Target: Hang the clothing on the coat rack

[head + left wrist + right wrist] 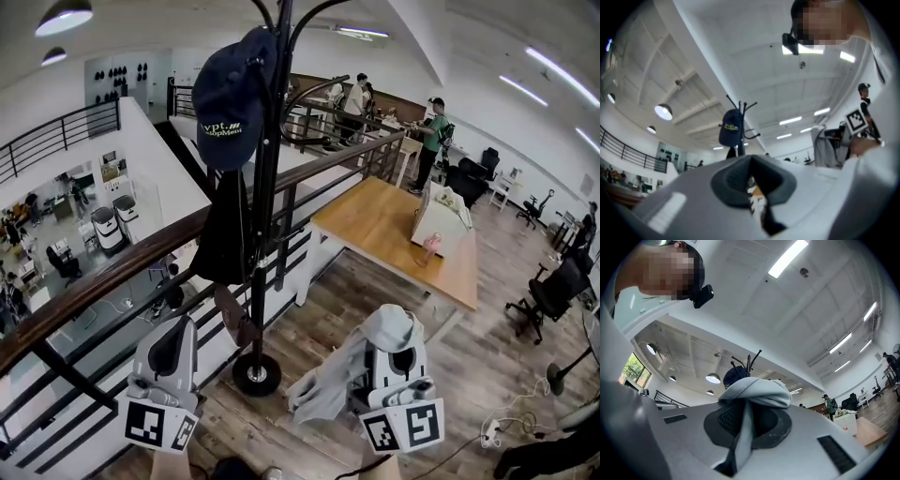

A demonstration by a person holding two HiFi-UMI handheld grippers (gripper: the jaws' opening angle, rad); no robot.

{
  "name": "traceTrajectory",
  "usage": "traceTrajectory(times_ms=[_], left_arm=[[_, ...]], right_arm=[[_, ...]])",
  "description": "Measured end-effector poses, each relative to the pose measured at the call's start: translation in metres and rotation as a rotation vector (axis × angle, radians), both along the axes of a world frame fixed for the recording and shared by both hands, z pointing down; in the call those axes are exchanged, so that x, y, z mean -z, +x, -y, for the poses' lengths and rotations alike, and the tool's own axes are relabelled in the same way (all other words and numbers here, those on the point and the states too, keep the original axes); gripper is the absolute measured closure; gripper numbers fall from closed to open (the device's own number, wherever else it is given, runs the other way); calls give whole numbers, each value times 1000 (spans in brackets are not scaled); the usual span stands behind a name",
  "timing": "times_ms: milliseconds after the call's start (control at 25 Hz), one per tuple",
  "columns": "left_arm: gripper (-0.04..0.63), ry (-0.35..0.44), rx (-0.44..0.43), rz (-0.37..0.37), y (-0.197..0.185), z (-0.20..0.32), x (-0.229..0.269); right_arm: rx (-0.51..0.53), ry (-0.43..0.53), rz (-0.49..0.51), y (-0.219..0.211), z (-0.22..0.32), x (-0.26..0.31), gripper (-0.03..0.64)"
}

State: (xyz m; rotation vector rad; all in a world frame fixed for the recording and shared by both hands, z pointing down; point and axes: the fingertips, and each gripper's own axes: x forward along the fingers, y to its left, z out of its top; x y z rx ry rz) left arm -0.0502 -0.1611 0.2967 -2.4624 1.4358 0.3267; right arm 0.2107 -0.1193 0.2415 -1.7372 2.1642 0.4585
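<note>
A black coat rack (267,187) stands on a round base (256,373) beside the railing. A navy cap (230,94) hangs on an upper hook and a dark garment (225,234) hangs below it. My right gripper (394,342) is shut on a light grey garment (328,384), bunched over the jaws and drooping left toward the floor. In the right gripper view the grey garment (757,390) covers the jaw tips, with the cap (731,376) behind. My left gripper (175,330) is left of the base, jaws together and holding nothing. The left gripper view shows the rack (742,126) ahead.
A dark wooden railing (112,272) runs behind the rack over a lower floor. A wooden table (394,230) with items stands at the right. Office chairs (548,291) and a power strip with cables (492,431) are at the far right. People stand at the back.
</note>
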Motion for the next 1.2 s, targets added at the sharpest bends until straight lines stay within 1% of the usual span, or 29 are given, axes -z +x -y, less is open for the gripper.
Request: traceTrajectory(times_ms=[200,360,640,880,1200], left_arm=[[591,-9,9,1,-2,19,-7],[591,-16,-5,-11,-4,44,-9],[591,-4,-58,-18,-1,101,-2],[591,9,-111,-20,-6,148,1],[591,32,-181,-20,0,195,3]], right_arm=[[-19,-8,2,9,22,-4,601],[-45,-14,-2,12,42,-4,600],[-94,-18,-2,14,85,3,600],[-138,-18,-7,5,118,8,600],[-193,-8,-42,1,152,17,600]])
